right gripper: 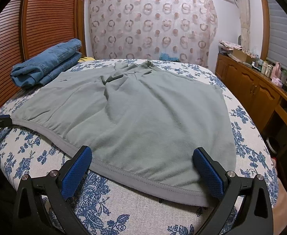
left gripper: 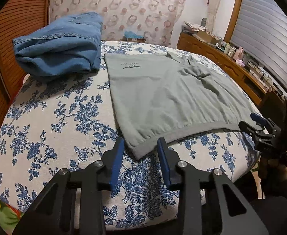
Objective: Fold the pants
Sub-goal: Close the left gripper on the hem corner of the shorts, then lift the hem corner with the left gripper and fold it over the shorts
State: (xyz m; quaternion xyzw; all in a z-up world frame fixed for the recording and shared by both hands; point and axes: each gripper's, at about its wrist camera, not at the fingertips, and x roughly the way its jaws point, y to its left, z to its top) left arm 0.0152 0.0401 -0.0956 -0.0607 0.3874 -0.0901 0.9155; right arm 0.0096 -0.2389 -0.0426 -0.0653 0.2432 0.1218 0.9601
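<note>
left wrist: garment hem [left gripper: 182, 135] between open pads [left gripper: 117, 154]

Folded blue jeans [left gripper: 59, 45] on floral bedspread [left gripper: 51, 117], ring-patterned curtain [right gripper: 153, 23], wooden cabinet [right gripper: 249, 86]

Place: a bedroom in a home.
Bed [right gripper: 108, 201]: takes up most of both views, under a white cover with blue flowers.
Closet door [right gripper: 51, 17]: brown louvred wood, left of the bed.
Curtain [right gripper: 153, 25]: ring-patterned, hung on the far wall.
Sideboard [right gripper: 247, 86]: wooden cabinets at right, topped with bottles and boxes.
Window blind [left gripper: 268, 31]: grey slats above it.
Folded jeans [right gripper: 45, 66]: lying on the bed.
</note>
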